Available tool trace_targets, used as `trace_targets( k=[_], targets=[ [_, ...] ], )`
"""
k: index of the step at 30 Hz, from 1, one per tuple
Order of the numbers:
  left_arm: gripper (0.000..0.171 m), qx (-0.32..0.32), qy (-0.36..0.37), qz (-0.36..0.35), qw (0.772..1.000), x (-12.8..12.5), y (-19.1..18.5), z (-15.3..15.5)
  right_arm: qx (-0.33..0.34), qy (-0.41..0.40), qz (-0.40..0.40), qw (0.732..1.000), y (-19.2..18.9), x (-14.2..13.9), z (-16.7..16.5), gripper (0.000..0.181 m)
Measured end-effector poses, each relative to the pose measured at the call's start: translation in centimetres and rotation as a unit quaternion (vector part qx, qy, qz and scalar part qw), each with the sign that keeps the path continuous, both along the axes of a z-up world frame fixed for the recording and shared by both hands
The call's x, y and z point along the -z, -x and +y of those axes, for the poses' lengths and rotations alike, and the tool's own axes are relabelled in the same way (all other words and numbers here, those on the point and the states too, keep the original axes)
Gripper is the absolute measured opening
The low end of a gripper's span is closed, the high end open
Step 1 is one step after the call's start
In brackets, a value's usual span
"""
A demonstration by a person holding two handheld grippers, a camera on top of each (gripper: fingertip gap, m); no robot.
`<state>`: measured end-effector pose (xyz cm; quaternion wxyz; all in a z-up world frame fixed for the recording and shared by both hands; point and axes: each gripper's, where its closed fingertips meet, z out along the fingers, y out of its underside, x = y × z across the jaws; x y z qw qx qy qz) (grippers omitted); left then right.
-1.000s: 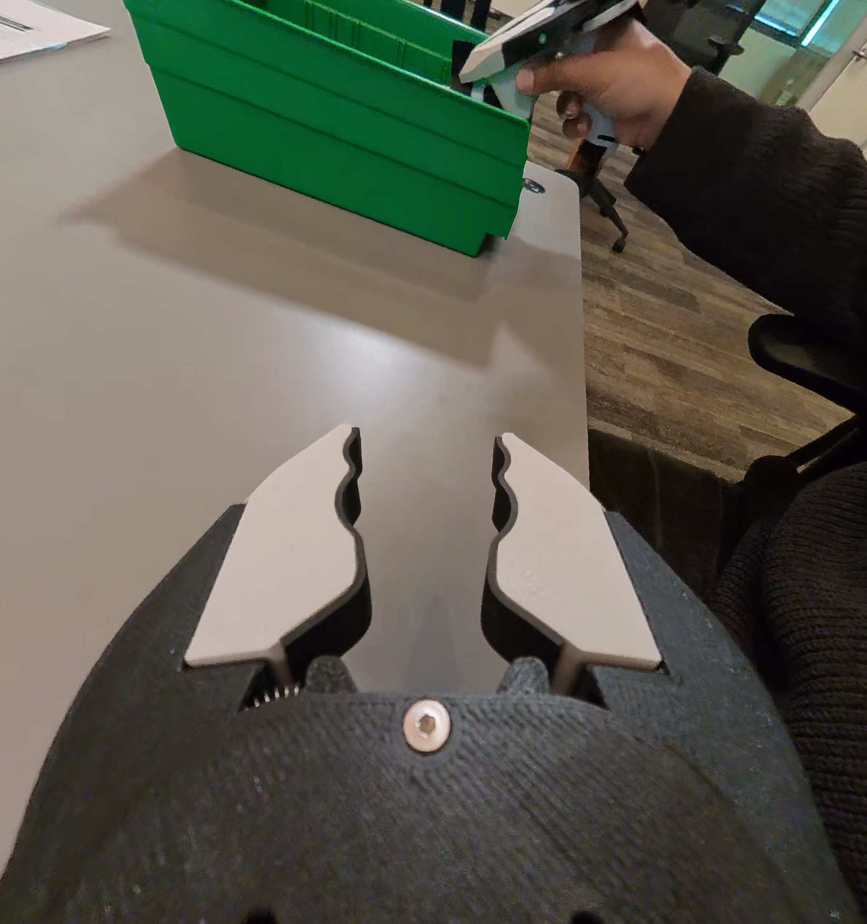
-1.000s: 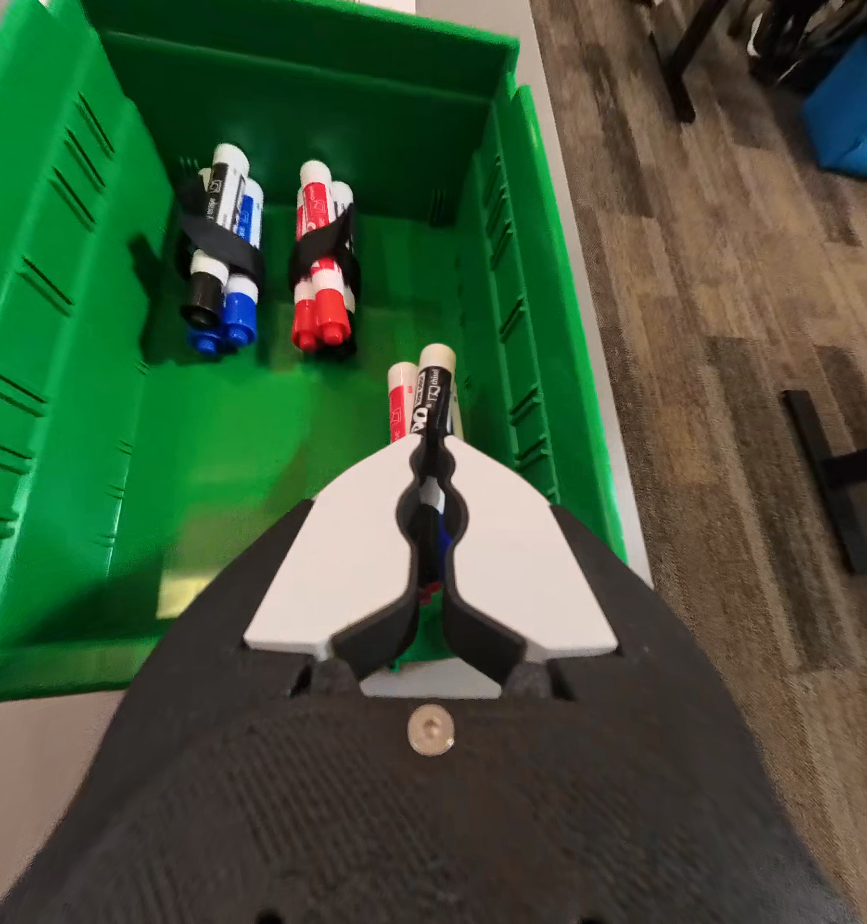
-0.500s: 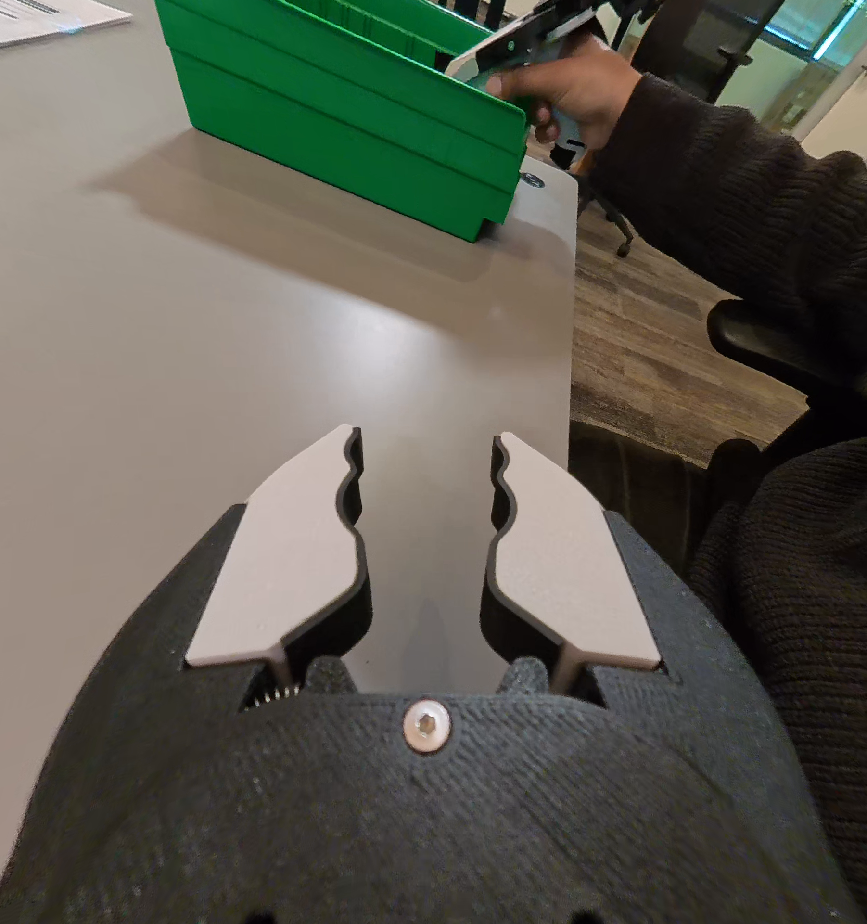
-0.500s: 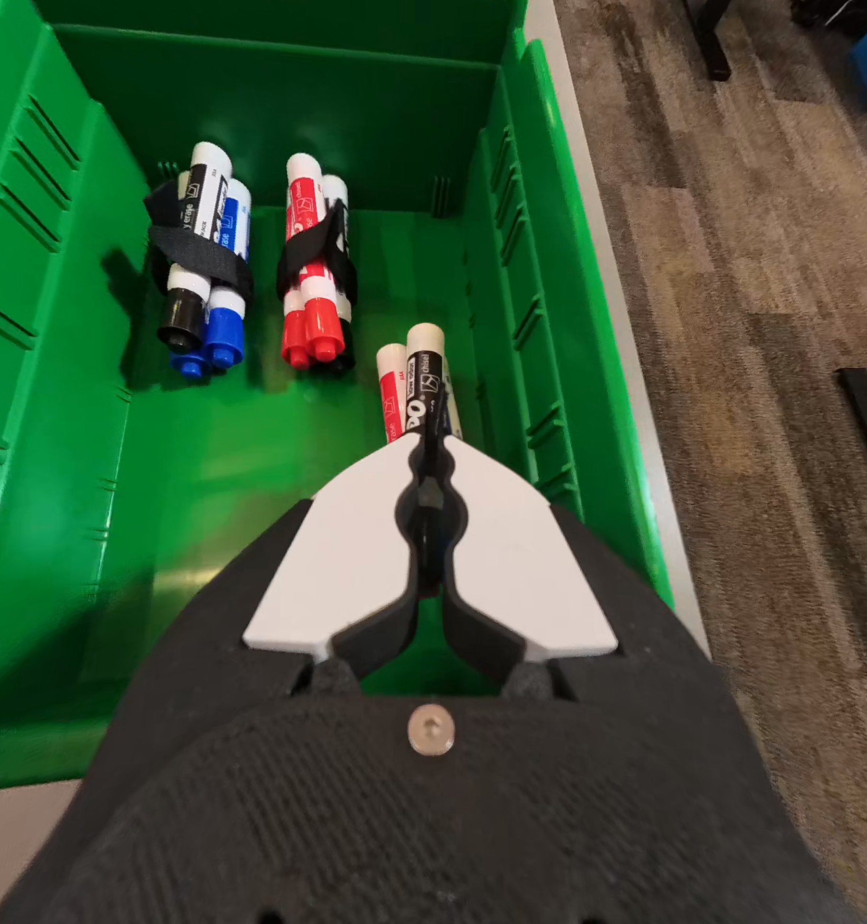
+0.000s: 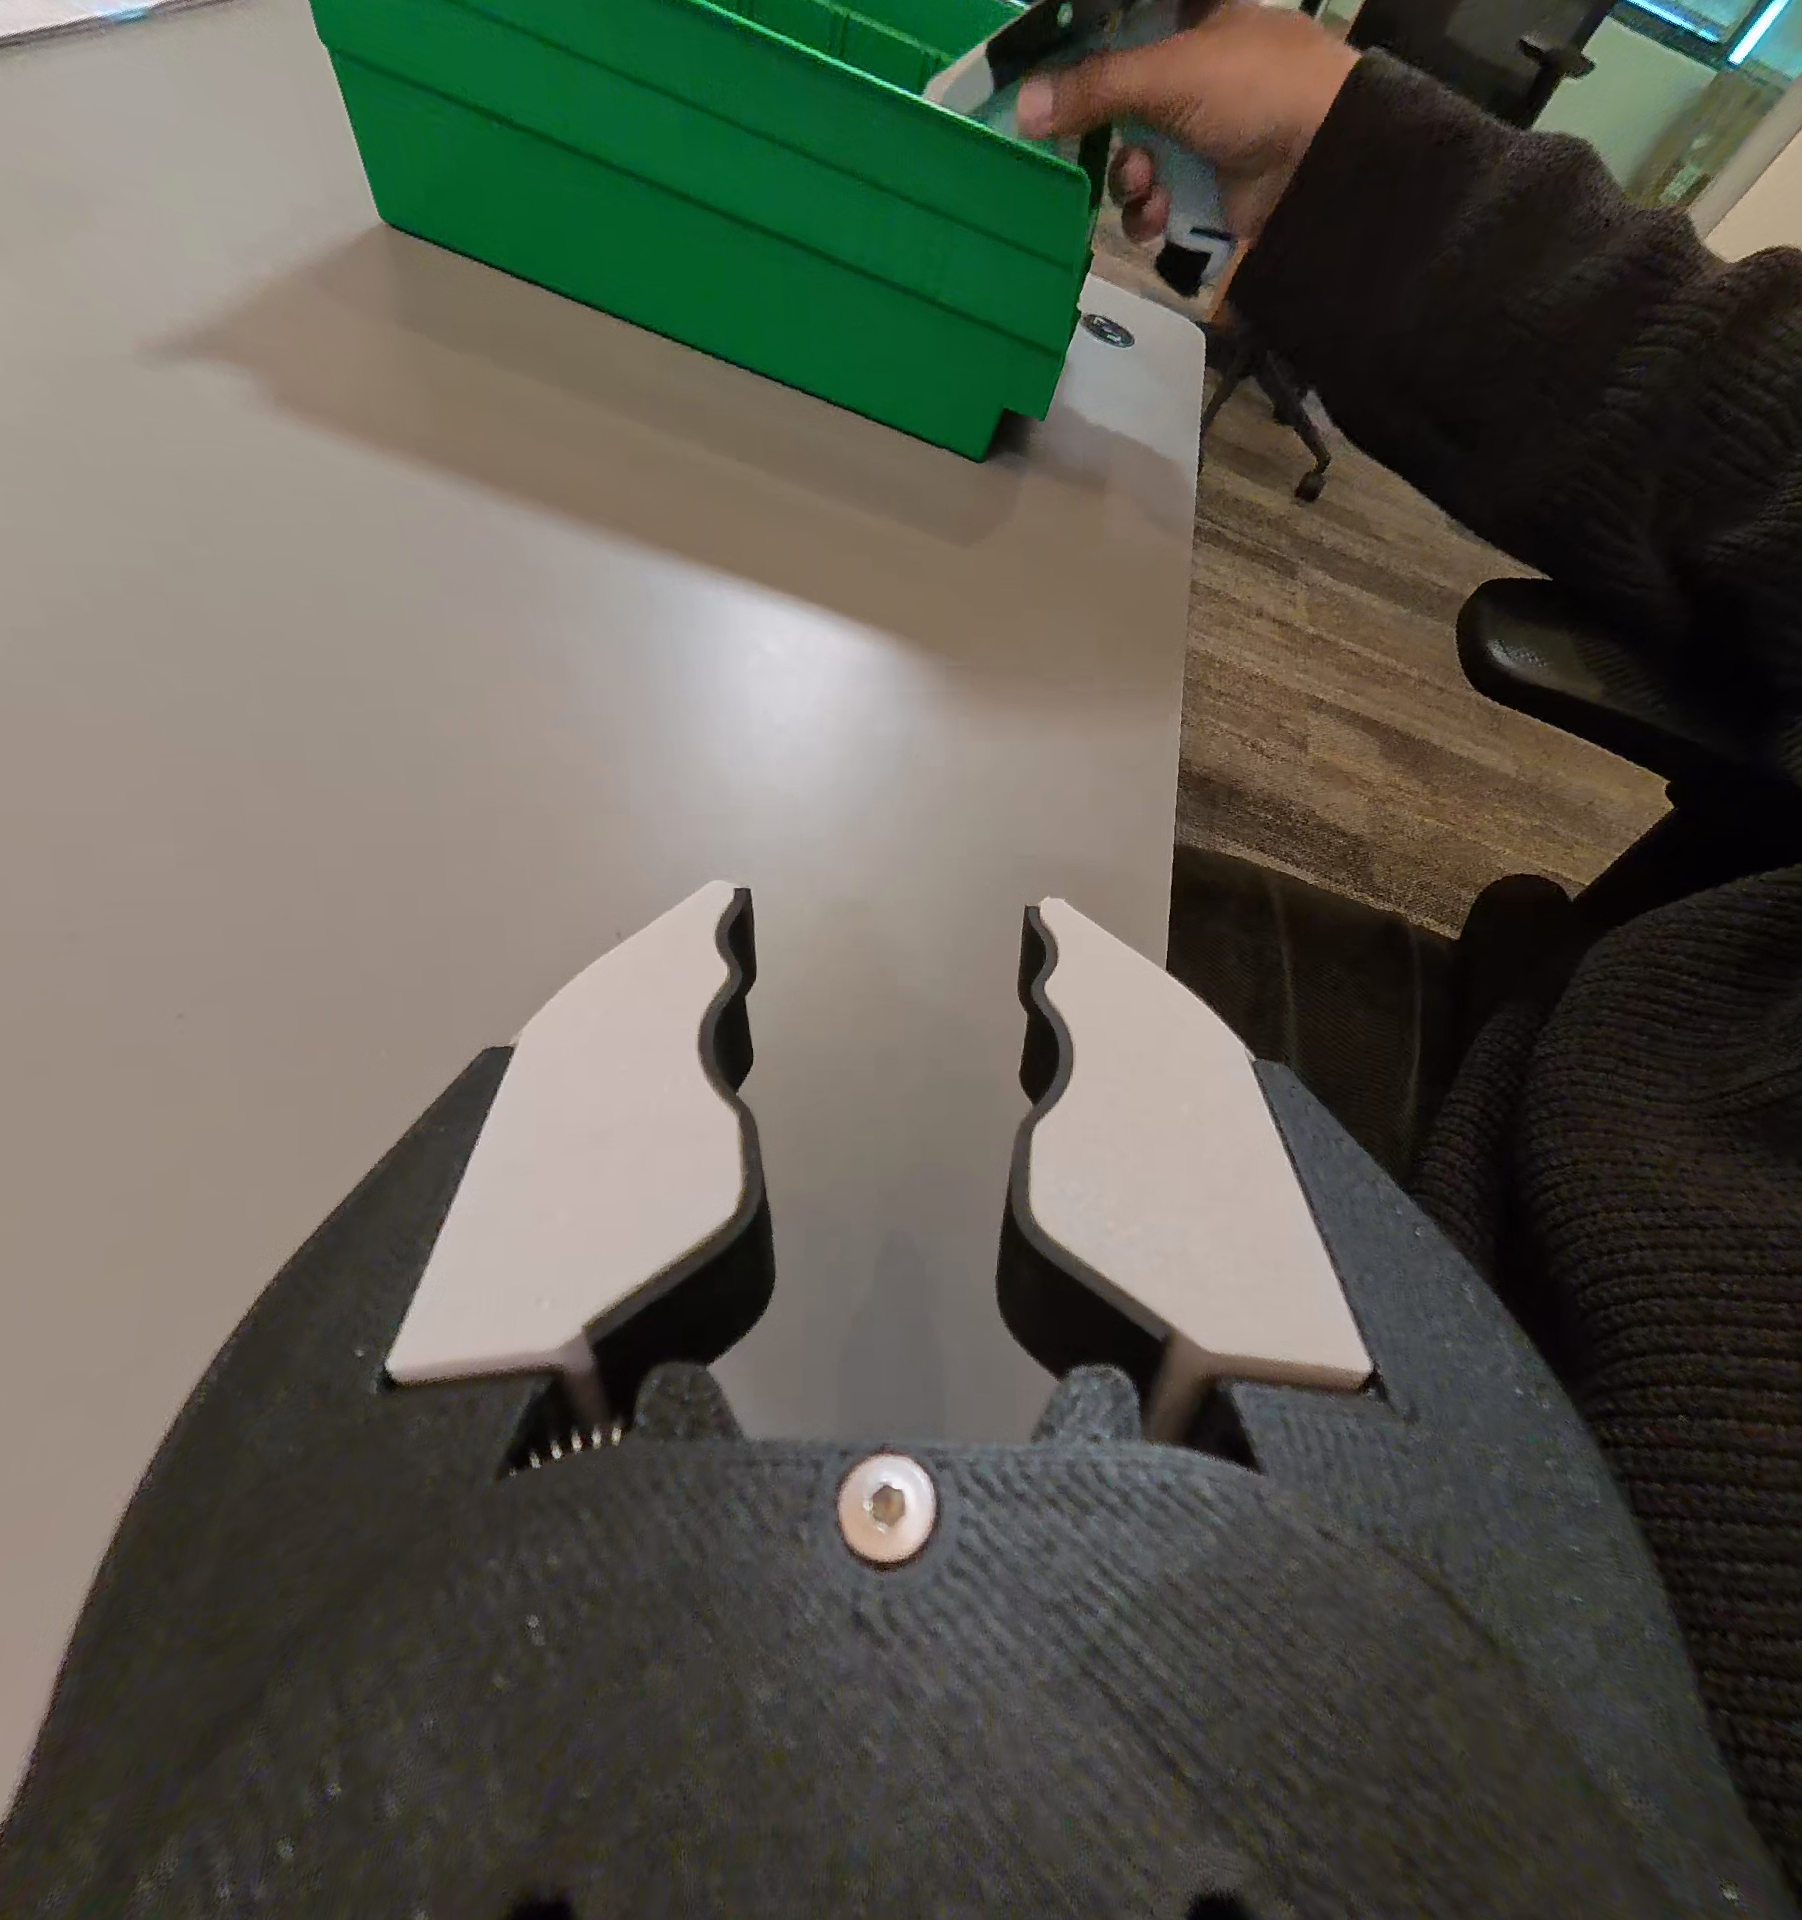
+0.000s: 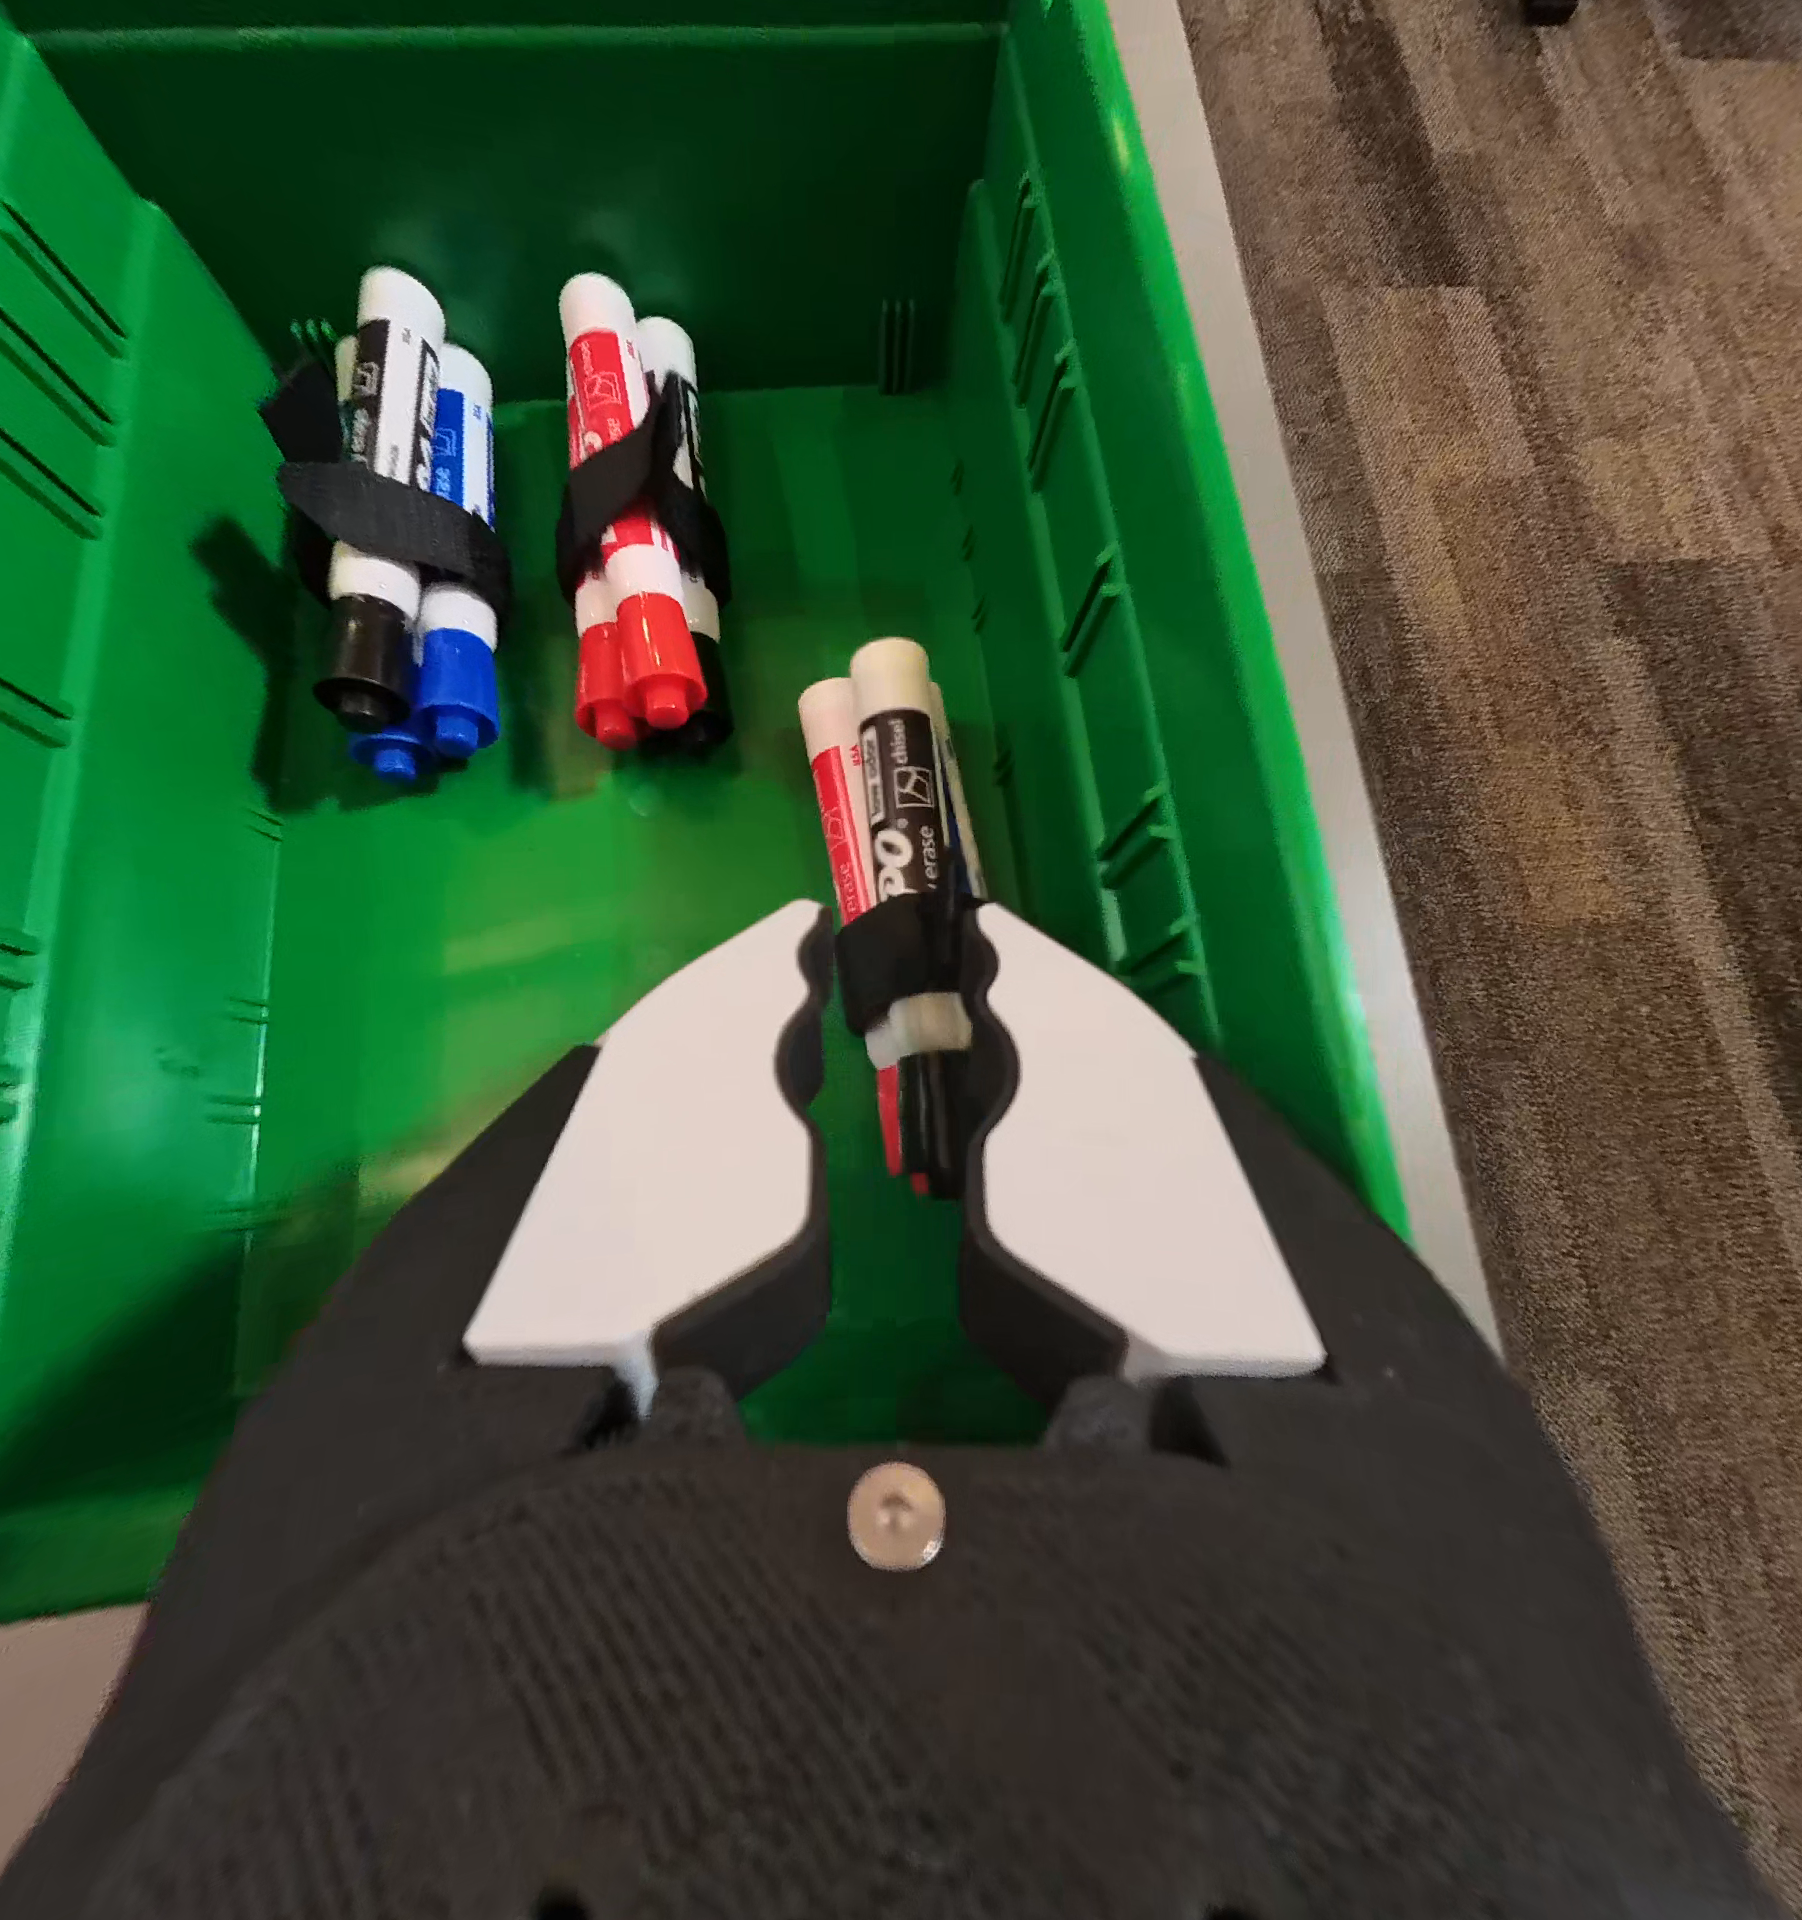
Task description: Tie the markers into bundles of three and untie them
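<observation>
The grey table (image 5: 377, 727) fills the area beneath and ahead of the left gripper (image 5: 886, 909); its edge runs just to the right of that gripper's right finger. Beyond the edge lies wood-pattern flooring (image 5: 1323, 644), with a black office chair (image 5: 1562, 665) to the right and further chair legs on castors behind it. In the right wrist view the same flooring (image 6: 1562, 520) lies to the right of the right gripper (image 6: 897, 914).

A green bin (image 5: 689, 197) stands on the table ahead of the left gripper, near the table's far right corner. In the right wrist view its ribbed walls (image 6: 1084, 520) surround the right gripper on three sides.

A dark knitted sleeve (image 5: 1562, 343) reaches from the right toward the bin, and the hand (image 5: 1198, 114) grips a gripper handle above the bin's near right corner.

The left gripper hangs low over the bare table, fingers spread wide with nothing between them.

The right gripper points down into the bin, fingers parted. A strapped marker bundle (image 6: 897, 873) of red, black and blue markers lies between them, close against the right finger with a gap to the left finger; whether the bundle rests on the bin floor cannot be determined. It sits near the bin's right wall.

Ahead and left of the right gripper, two more strapped bundles lie on the bin floor: a red bundle (image 6: 637, 520) and, left of it, a black-and-blue bundle (image 6: 409, 520).
</observation>
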<state>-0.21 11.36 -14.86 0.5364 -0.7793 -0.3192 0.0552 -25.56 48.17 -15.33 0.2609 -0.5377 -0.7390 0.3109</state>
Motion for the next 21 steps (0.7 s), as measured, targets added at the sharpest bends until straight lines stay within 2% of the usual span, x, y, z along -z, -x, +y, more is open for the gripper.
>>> trace_targets(
  k=[6, 9, 14, 21],
  targets=[
    [0.051, 0.005, 0.002, -0.006, 1.000, 0.3, 0.0, 0.0, 0.012, 0.013, 0.045, 0.999, -0.6, -4.8, 1.9, 0.024],
    [0.051, 0.007, 0.003, -0.010, 1.000, 0.6, 0.0, -0.1, 0.016, 0.014, 0.058, 0.998, -0.9, -5.9, 2.7, 0.023],
    [0.051, 0.009, 0.003, -0.014, 1.000, 0.8, 0.0, 0.0, -0.014, 0.006, 0.025, 1.000, -1.2, -3.7, 1.4, 0.025],
    [0.051, 0.011, 0.005, -0.017, 1.000, 0.9, -0.1, 0.2, -0.022, -0.096, 0.017, 0.995, -0.6, -1.5, 1.1, 0.026]
  ],
)
